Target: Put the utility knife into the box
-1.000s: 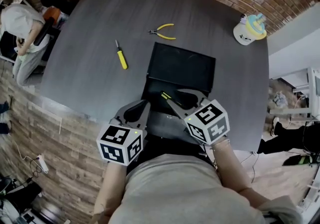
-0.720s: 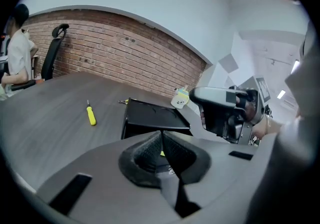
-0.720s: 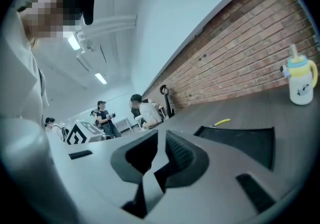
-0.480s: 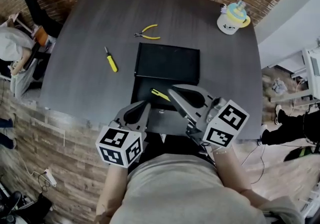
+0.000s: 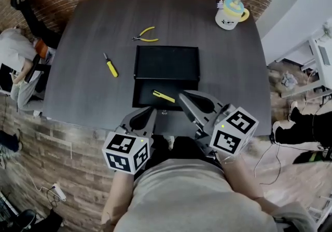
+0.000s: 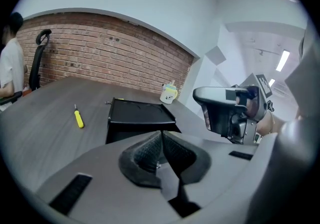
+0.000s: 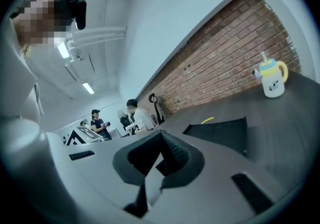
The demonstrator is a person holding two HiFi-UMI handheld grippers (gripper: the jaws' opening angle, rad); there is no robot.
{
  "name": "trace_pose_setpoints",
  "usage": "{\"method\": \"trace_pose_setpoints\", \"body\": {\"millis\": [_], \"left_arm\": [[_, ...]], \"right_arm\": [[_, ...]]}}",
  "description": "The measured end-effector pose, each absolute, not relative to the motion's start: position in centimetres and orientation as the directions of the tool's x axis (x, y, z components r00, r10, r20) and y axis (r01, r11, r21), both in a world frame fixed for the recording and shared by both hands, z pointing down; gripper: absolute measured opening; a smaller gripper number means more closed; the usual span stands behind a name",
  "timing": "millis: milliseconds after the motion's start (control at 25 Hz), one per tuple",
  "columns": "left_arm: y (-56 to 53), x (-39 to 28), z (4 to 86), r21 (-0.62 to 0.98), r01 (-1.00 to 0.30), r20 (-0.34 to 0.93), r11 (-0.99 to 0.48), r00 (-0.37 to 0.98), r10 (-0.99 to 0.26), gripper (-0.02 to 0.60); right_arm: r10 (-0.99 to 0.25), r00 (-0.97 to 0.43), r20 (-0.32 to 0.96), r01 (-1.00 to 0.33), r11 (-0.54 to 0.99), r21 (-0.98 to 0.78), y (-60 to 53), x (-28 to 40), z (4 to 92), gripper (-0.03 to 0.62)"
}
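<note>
We hold both tongs over the near edge of the dark table (image 5: 233, 70). The left gripper (image 6: 161, 137) has its jaws pressed together on nothing, and the right gripper (image 7: 161, 140) is likewise closed and empty. The yellow utility knife (image 5: 163, 96) lies in the near half of the open black box (image 5: 166, 62), just left of the right gripper's tip. A yellow screwdriver (image 5: 110, 65) lies left of the box, and yellow-handled pliers (image 5: 145, 35) lie beyond it.

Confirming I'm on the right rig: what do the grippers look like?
Left gripper and right gripper: grey bodies, dark ribbed pads, each carrying a white cube with black square markers. The person wears a light top.
</note>
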State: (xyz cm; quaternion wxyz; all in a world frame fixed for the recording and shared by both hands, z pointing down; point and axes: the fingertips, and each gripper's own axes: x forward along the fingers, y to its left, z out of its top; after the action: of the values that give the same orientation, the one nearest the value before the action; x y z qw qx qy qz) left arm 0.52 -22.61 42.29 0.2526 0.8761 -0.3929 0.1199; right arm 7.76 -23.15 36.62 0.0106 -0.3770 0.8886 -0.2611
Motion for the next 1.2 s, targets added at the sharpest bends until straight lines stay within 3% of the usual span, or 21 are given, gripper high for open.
{"method": "trace_pose_setpoints", "body": {"millis": [440, 1200], "left_arm": [[-22.4, 1.3, 42.2, 0.314, -0.753, 0.422, -0.578, 0.657, -0.625, 0.026], [-22.8, 2.6, 42.4, 0.289, -0.754, 0.445, -0.589, 0.651, -0.615, 0.026]], "right_arm": [[-0.681, -0.672, 0.290, -0.732, 0.549, -0.405, -20.0, 8.5, 40.0, 0.006], [-0.667, -0.668, 0.331, -0.741, 0.556, -0.376, -20.9, 8.6, 40.6, 0.006]]}}
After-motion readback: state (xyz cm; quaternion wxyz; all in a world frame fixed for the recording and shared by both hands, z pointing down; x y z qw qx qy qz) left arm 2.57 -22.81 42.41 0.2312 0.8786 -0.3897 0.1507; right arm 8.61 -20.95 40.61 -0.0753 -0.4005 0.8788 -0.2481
